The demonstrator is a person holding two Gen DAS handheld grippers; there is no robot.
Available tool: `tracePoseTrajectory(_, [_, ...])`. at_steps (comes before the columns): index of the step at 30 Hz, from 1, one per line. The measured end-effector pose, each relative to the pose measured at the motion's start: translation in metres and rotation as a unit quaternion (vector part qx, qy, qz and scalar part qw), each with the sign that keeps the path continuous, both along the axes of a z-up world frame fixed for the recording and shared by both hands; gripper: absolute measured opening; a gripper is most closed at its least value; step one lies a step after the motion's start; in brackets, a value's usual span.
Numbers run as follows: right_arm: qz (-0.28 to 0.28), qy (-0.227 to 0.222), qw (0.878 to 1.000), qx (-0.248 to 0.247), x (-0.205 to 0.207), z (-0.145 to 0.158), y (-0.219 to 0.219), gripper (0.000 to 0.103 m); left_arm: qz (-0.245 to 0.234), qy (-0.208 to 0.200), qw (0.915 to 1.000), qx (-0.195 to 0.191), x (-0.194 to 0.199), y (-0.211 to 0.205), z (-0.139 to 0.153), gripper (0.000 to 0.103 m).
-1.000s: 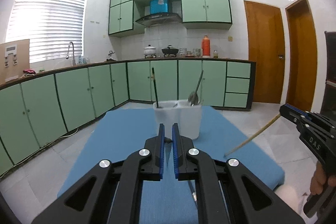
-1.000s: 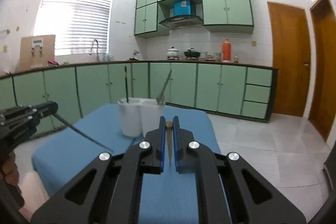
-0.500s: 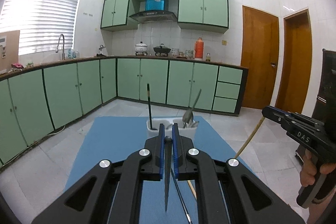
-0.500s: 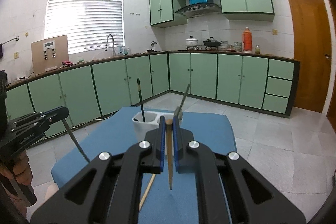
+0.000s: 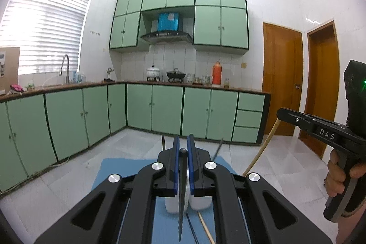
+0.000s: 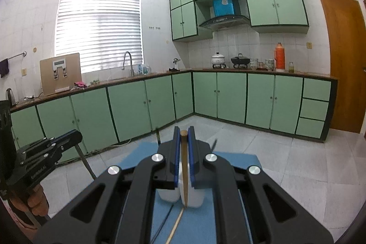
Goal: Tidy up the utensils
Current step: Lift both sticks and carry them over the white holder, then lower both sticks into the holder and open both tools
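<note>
While both grippers are carrying a chopstick above the holder [image 5: 173, 205], the main risk is a slip. Each stick is being pinched only near its top end, so the long free part is hanging down and can swing. If a hand is tilting or lowering too fast, the tip may be hitting the rim instead of entering a compartment, and the light white holder may tip over on the blue mat [image 5: 109, 170]. Also the two grippers are working near each other, so the sticks could be crossing or knocking together.

In the left wrist view the left gripper [image 5: 182, 150] is pressed together on a dark chopstick [image 5: 181, 198], which is hanging down between the blue pads in front of the holder. In the right wrist view the right gripper [image 6: 183, 134] is pinching a wooden chopstick [image 6: 184, 175] in the same way, its tip pointing at the holder's rim. Both jaws are almost fully closed, with only the thin stick between them.

More utensils are waiting: a wooden stick and a dark one are lying on the mat below, and a dark stick and what seems to be a spoon handle are already standing in the holder.
</note>
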State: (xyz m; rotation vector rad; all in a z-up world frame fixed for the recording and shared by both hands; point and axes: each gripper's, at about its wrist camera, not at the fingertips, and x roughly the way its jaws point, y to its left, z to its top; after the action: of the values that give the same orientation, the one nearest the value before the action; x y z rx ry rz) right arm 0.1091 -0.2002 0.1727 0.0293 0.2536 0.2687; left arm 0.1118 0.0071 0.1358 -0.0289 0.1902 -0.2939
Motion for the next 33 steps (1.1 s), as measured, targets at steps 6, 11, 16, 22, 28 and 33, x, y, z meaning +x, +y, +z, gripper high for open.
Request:
tracePoseTrajectory(6, [-0.006, -0.014, 1.0, -0.019, 0.034, 0.024, 0.011, 0.006, 0.012, -0.031, 0.9994, 0.001, 0.035, -0.009, 0.033, 0.007])
tracePoseTrajectory(11, [-0.006, -0.007, 1.0, -0.024, 0.066, 0.024, 0.018, 0.006, 0.011, -0.047, 0.9988, -0.002, 0.071, -0.018, 0.048, 0.007])
tracePoseTrajectory(16, [-0.011, 0.011, 1.0, -0.022, 0.099, 0.011, 0.021, 0.006, 0.01, -0.059, 0.9982, -0.003, 0.106, -0.03, 0.051, 0.007])
tracePoseTrajectory(22, [-0.015, 0.037, 0.999, -0.015, 0.133, -0.021, 0.023, 0.006, 0.012, -0.034, 0.9993, 0.001, 0.152, -0.044, 0.023, 0.007])
tracePoseTrajectory(28, [-0.018, 0.06, 0.998, -0.017, 0.157, -0.052, 0.027, 0.006, 0.024, -0.003, 0.9997, 0.004, 0.191, -0.049, -0.011, 0.007])
tracePoseTrajectory(33, [-0.013, 0.073, 0.997, -0.011, 0.165, -0.07, 0.03, 0.006, 0.034, 0.015, 0.9993, 0.007, 0.209, -0.048, -0.033, 0.007])
